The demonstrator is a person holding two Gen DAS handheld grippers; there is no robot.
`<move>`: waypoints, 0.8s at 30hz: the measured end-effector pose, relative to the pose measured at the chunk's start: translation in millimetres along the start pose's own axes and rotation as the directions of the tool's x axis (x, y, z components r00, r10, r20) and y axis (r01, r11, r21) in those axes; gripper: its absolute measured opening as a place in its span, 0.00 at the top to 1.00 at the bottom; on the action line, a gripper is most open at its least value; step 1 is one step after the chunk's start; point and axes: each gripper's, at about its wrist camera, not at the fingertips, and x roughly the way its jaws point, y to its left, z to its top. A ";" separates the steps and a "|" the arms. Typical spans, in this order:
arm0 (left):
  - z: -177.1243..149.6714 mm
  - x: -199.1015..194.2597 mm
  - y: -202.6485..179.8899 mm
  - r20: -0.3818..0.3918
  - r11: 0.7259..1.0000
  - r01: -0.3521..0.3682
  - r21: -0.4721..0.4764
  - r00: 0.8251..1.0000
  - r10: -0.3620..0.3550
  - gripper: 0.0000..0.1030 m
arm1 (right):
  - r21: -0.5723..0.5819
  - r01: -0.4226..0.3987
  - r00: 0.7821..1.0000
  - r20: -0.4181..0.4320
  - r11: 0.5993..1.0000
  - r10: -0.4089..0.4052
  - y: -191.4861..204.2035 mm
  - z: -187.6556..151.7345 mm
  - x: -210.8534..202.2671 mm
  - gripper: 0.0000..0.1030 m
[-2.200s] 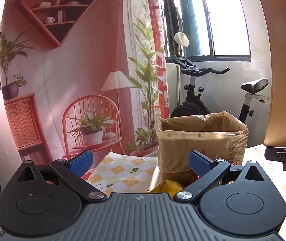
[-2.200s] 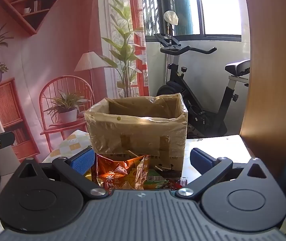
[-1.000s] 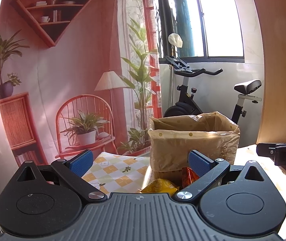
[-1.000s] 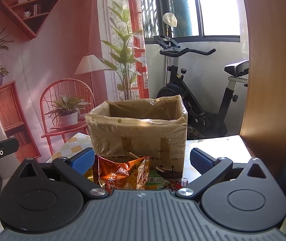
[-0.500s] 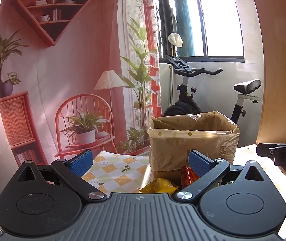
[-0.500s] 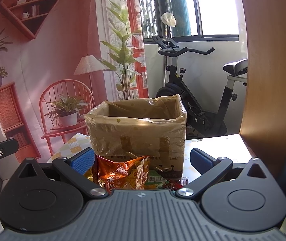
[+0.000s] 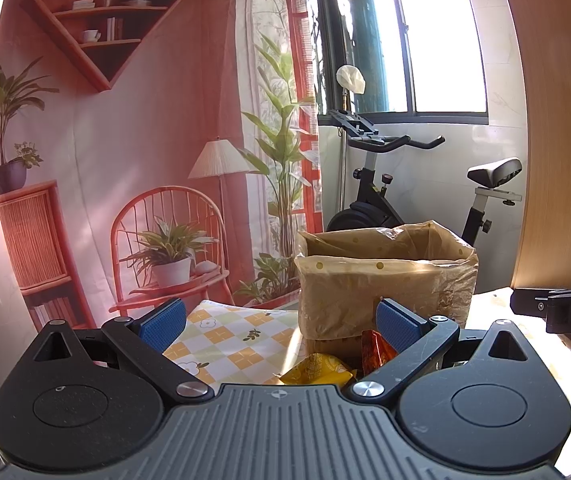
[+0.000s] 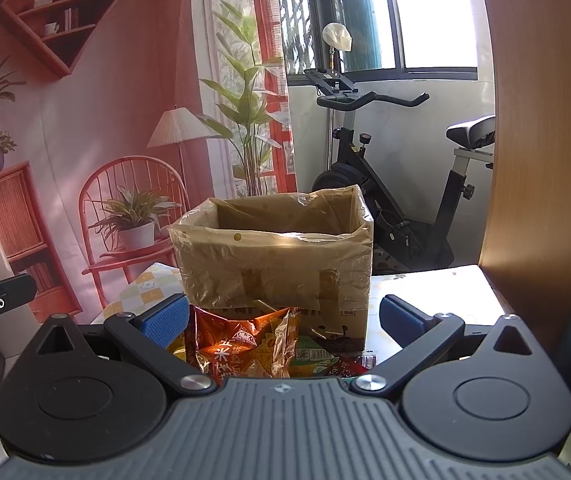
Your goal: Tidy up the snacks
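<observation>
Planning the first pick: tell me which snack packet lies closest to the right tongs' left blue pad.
The crinkled orange foil snack packet, right beside that pad; the green packet and red packet lie further right.

Black left tongs (image 7: 281, 318), blue ribbed pads (image 7: 163, 322), silver screws, grey ribbed housing, matching right tongs (image 8: 283, 316)

- Stood behind the table: black exercise bike (image 7: 377, 200) by the window (image 7: 445, 36), a pale cover over its top.
- Hung at left: printed pink backdrop (image 7: 145, 120) picturing a shelf, lamp, red chair and potted plants.
- Spread over the table: checked yellow tablecloth (image 7: 237, 340) with flower prints.
- Rose at right: wooden panel (image 8: 541, 140).
</observation>
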 end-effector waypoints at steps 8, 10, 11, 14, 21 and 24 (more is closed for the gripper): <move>-0.4 0.5 0.5 0.000 1.000 -0.003 0.001 1.000 0.003 0.01 | 0.001 -0.005 1.000 -0.001 1.000 0.005 -0.3 -1.9 1.8 0.00; -0.4 1.6 0.6 -0.001 1.000 -0.004 -0.004 1.000 0.004 0.01 | -0.001 -0.006 1.000 -0.005 1.000 0.006 -0.2 -3.9 3.4 0.00; -0.5 1.9 0.6 -0.002 1.000 -0.003 -0.007 1.000 0.003 0.01 | -0.001 -0.006 1.000 -0.007 1.000 0.006 -0.3 -4.4 4.2 0.00; -0.8 1.1 0.2 -0.002 1.000 0.001 -0.009 1.000 -0.001 0.01 | -0.003 -0.002 1.000 -0.008 1.000 0.002 0.4 -5.5 3.7 0.00; -0.9 -0.4 1.8 0.000 1.000 0.008 -0.012 1.000 -0.008 0.01 | 0.000 -0.002 1.000 -0.008 1.000 0.002 0.8 -4.8 3.8 0.00; -1.8 0.1 5.0 0.008 0.999 0.023 -0.036 1.000 -0.023 0.01 | 0.002 -0.003 1.000 -0.004 1.000 0.003 0.3 -4.3 3.8 0.00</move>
